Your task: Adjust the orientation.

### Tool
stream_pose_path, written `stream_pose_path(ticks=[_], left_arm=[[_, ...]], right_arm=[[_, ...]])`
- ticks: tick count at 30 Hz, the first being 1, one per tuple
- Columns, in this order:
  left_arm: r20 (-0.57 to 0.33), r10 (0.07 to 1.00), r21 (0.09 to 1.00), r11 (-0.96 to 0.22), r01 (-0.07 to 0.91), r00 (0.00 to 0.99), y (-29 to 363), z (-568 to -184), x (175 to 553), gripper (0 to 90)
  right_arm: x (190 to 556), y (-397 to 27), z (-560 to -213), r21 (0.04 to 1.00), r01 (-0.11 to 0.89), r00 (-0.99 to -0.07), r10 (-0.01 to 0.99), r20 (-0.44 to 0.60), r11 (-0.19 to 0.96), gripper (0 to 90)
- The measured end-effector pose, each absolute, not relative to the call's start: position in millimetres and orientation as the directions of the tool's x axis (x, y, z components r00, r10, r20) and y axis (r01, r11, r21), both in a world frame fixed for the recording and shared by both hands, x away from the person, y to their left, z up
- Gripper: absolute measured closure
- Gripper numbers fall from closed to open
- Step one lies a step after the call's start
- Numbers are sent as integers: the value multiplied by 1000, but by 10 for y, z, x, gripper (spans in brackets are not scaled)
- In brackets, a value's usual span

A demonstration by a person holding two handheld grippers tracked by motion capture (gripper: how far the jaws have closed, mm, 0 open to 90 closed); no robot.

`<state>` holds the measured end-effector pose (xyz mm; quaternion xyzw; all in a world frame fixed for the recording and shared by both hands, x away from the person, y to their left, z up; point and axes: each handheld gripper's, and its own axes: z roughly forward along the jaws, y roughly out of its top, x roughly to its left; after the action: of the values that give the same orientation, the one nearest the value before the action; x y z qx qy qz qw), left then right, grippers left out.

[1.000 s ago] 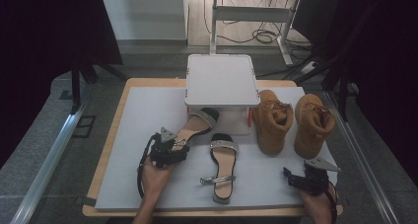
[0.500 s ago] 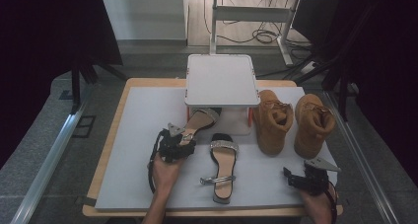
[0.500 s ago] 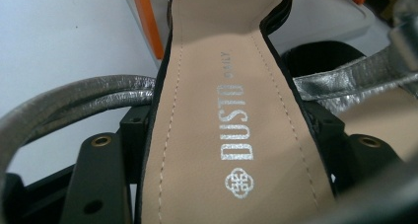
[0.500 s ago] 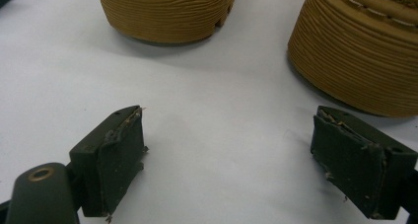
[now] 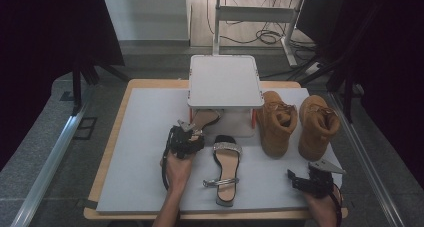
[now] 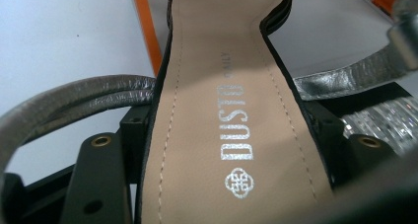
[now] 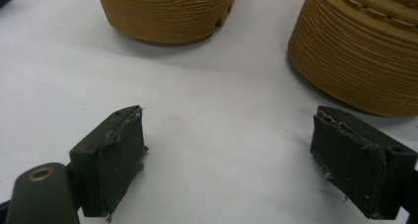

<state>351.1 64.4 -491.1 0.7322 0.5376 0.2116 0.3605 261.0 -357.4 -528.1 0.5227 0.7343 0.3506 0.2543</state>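
Note:
A black sandal with a beige insole [image 6: 231, 110] lies between the jaws of my left gripper [image 5: 191, 133], which is shut on its heel end. Its toe [image 5: 206, 118] reaches under the white raised shelf [image 5: 225, 79]. The grey ankle strap [image 6: 74, 98] loops over the left finger [image 6: 98, 174]. The matching sandal [image 5: 226, 167] lies flat on the mat just right of my left hand. My right gripper [image 7: 226, 135] rests open on the mat at the front right [image 5: 300, 180], nothing between its pads, facing the soles of two tan boots [image 7: 167, 12].
The tan boots [image 5: 276, 122] [image 5: 317, 126] stand upright right of the shelf. The shelf has orange legs [image 6: 148, 31]. A grey mat [image 5: 145, 137] covers the wooden table; its left part is bare. Cables and a desk frame lie on the floor behind.
My left hand has carried the sandal forward and right, so its toe now sits under the shelf. The right gripper has stayed put.

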Motion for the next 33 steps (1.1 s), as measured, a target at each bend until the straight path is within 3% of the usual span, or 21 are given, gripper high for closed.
stream_pose_path(ticks=[33], left_arm=[[-58,981,736,-82,672,184,280,-5035,3906,386]], right_arm=[[2610,-3574,-5282,782,589,-324,946,-6,207,127]])
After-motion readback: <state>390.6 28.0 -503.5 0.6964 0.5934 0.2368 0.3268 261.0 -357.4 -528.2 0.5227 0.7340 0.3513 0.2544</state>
